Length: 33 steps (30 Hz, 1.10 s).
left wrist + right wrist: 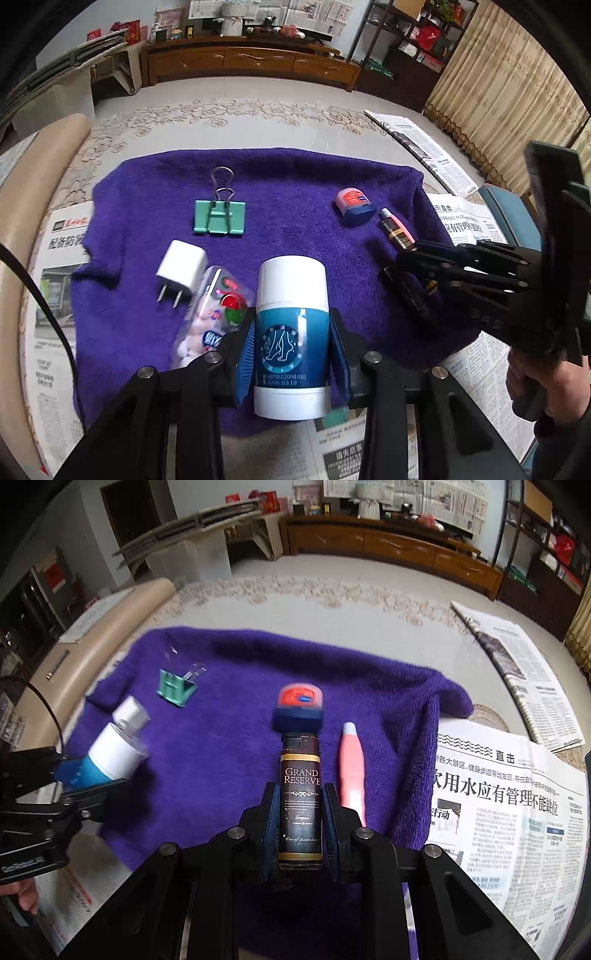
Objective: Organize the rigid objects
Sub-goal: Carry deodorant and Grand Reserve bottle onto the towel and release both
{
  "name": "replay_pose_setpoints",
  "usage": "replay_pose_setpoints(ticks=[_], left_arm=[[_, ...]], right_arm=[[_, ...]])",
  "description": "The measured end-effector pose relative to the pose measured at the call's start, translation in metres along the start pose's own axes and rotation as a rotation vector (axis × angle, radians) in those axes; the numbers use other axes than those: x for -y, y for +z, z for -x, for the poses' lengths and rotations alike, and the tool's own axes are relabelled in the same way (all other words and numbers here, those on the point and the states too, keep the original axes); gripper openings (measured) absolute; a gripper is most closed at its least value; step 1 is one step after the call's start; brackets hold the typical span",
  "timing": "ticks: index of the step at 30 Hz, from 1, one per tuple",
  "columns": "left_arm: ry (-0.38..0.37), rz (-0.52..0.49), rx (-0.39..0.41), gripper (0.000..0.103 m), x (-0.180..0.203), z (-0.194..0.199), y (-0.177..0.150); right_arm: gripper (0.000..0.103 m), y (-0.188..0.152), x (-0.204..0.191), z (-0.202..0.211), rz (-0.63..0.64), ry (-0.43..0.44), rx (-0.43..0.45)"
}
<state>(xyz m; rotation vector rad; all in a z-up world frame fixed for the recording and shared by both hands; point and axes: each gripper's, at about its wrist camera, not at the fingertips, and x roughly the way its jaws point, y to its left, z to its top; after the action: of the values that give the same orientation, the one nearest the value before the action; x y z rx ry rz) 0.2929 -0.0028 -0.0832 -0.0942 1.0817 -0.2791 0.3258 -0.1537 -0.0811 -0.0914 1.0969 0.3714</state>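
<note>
My left tongs (291,354) are clamped on a white-and-teal stick tube (291,332), blue pads pressed to both sides of its label, white cap pointing away from me. In the right wrist view the tube looks tilted and sits over the left edge of the purple towel (240,657).

My right tongs (300,823) are clamped on a dark lighter (300,797) printed "Grand Reserve", gripped at its lower half, its top end nearly at the lip balm tin (299,709); whether they touch I cannot tell. From the left wrist view the lighter is mostly hidden behind the right tongs.

On the towel, spread over the desk (258,122):
- green binder clip (219,218), far side, wire handles pointing away.
- white charger plug (181,271), prongs toward me, just left of the tube.
- clear candy box (214,317), touching or just beside the plug, partly behind my left tongs.
- pink-and-blue lip balm tin, right of centre.
- pink pen-like tube (352,764), lying just right of the lighter.

Newspapers (498,805) lie under and around the towel. My right hand (543,384) shows at the frame edge, on the tool handle.
</note>
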Motion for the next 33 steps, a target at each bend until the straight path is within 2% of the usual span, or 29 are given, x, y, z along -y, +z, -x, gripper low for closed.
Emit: replay_pose_setpoints(ticks=[8,17,28,33], left_arm=[[0.005,-0.021,-0.040,0.034,0.006,-0.020,0.002],[0.020,-0.052,-0.065,0.034,0.012,-0.031,0.001],[0.080,-0.135,-0.056,0.034,0.024,-0.035,-0.002],[0.084,-0.146,-0.049,0.040,0.027,-0.034,-0.003]], right_arm=[[0.023,0.004,0.010,-0.008,0.004,0.010,-0.008],[0.023,-0.004,0.008,-0.012,0.083,-0.009,-0.083],[0.024,-0.016,0.006,-0.008,0.128,-0.019,-0.055],[0.026,-0.021,0.010,-0.005,0.132,0.002,-0.070]])
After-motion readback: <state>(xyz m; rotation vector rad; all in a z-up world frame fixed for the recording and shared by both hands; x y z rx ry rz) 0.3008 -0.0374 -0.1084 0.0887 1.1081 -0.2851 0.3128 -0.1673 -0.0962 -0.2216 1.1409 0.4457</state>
